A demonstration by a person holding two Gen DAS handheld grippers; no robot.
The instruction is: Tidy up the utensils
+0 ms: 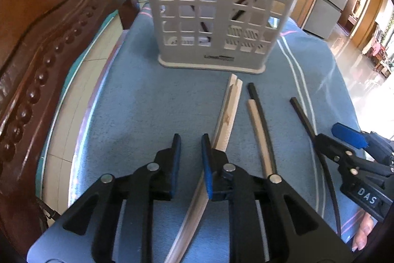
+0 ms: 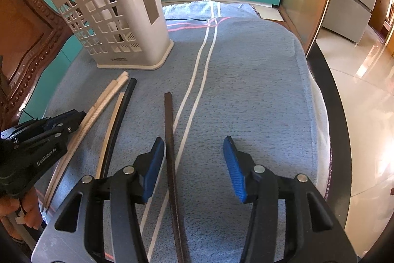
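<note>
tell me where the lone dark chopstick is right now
In the right wrist view the lone dark brown chopstick lies on the blue towel between the right gripper's open jaws, nearer the left one, beside the white stripes.

Blue towel with white stripes; beige, possibly cream, lattice caddy.
</note>
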